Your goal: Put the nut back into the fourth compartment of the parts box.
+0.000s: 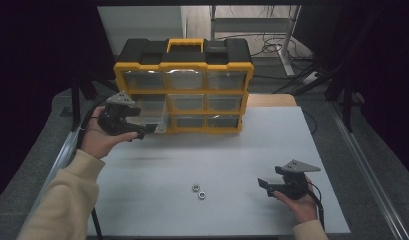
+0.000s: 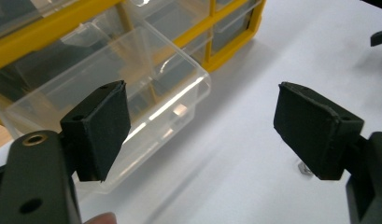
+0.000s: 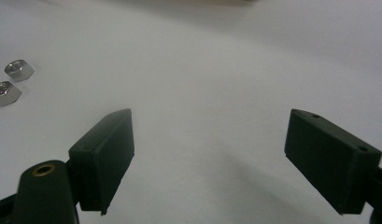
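A: Where does the job stand?

B: The clear drawer (image 1: 154,114) on the left of the middle row of the yellow organizer (image 1: 184,90) is pulled out over the white table (image 1: 232,145). So the opening part looks done.

A: And the left gripper (image 1: 142,131)?

B: It sits just in front of that drawer, jaws spread wide with nothing between them. In the left gripper view the drawer (image 2: 132,93) lies beyond the pads (image 2: 100,130), not touched by them. It looks empty, as far as I can tell through the plastic.

A: So what is left?

B: The two metal nuts (image 1: 199,191). They lie side by side near the front middle of the table, well apart from the drawer. My guess is they belong inside it, and then it gets pushed shut.

A: Is the right gripper (image 1: 264,186) on them?

B: Not yet. It rests low near the table's front right, jaws released and empty, pointing toward the nuts (image 3: 11,80), which show at the far left of its own view. Neither nut is lifted.
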The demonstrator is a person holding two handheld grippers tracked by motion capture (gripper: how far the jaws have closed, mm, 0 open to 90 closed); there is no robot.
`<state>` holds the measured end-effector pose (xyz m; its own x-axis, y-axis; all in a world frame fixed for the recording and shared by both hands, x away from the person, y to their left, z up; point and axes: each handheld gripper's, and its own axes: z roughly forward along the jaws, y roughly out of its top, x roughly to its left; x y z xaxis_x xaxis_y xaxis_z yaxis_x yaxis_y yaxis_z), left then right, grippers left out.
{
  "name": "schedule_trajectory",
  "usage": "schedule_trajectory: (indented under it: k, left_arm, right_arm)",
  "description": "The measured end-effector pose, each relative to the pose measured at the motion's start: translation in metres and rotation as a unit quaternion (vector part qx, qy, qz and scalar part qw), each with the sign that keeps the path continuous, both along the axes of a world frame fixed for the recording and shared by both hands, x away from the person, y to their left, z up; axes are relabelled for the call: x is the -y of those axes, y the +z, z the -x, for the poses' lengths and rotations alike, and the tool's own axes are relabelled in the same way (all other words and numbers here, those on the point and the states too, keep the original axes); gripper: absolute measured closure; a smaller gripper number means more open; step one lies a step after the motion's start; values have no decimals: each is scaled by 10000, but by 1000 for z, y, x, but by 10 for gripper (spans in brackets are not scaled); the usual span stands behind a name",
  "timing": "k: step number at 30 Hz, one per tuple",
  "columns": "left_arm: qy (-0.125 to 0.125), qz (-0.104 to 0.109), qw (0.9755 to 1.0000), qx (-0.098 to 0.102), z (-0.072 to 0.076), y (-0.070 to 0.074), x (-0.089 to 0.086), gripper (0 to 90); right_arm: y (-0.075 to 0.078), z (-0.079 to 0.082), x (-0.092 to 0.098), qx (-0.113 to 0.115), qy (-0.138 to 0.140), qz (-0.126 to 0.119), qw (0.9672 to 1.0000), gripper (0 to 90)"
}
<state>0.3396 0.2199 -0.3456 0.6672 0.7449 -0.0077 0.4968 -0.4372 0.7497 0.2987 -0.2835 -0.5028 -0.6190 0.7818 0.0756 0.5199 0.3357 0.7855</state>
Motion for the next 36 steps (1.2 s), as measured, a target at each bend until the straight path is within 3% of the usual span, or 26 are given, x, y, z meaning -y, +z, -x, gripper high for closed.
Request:
schedule_trajectory:
  k: [12, 19, 36]
  left_arm:
    - [-210, 96, 9997, 21, 21, -4, 3, 195]
    - [-280, 200, 9994, -28, 33, -15, 6, 197]
    - [-634, 71, 9978, -162, 49, -44, 29, 204]
  right_arm:
    - [1, 0, 1, -4, -31, -40, 10000, 164]
    - [1, 0, 1, 1, -11, -13, 10000, 164]
    - [1, 0, 1, 4, -14, 8, 10000, 164]
